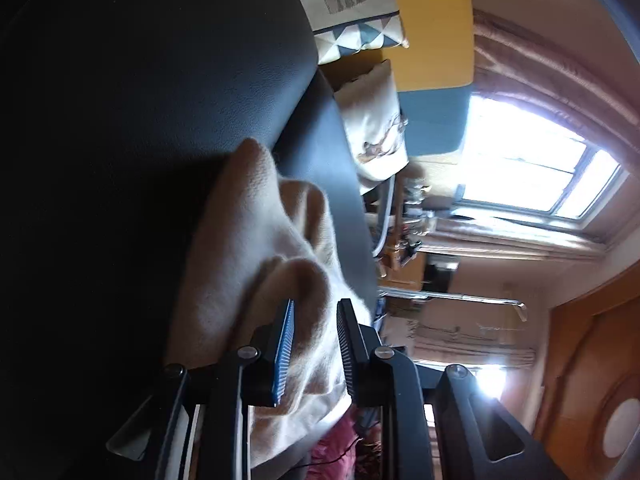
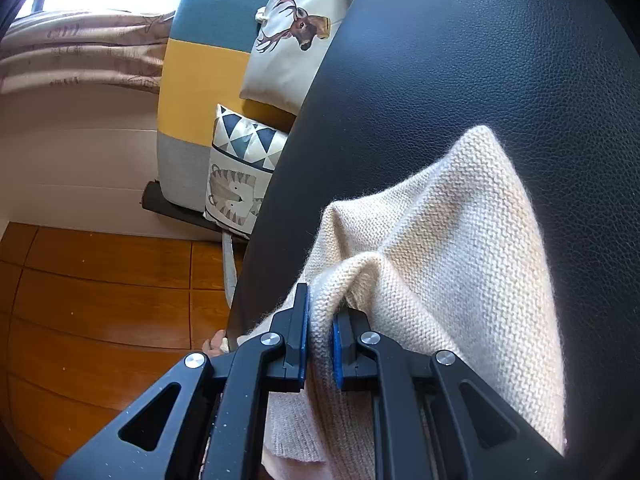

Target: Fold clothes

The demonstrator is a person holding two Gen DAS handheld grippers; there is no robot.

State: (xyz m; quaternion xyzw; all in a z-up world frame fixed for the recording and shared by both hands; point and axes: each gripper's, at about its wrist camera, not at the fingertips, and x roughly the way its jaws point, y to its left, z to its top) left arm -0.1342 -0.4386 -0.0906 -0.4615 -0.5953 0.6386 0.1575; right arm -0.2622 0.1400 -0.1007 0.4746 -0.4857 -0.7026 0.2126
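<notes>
Cream knit sweater (image 2: 452, 248) lies bunched on a black leather surface (image 2: 480, 60), filling lower centre & right of the right wrist view; a peaked corner of it points up toward mid-right of frame. Right gripper (image 2: 320, 304) at bottom centre has its blue-padded fingers (image 2: 304, 332) nearly together w/ a ridge of knit pinched between them, so it's clamped on the sweater. Upper left of that view: deer pillow (image 2: 296, 40) & triangle-print pillow (image 2: 240, 168) against a teal/yellow/grey backrest (image 2: 200, 64), curtain (image 2: 80, 52) at far left, wood floor (image 2: 100, 300) lower left. Left wrist view is rotated: sweater (image 1: 240, 248) sits centre to bottom centre against the same dark surface (image 1: 140, 80), which fills the left half. Left gripper (image 1: 314, 312) at bottom centre has a moderate gap between its fingers, w/ a fold of knit bulging up in that gap; the blue pad (image 1: 282, 352) touches fabric, but can't tell if the other finger is pressing it, so grip unclear. Bright window (image 1: 532, 168) mid-right, pillows (image 1: 352, 4) top centre, wooden door (image 1: 592, 360) lower right.
</notes>
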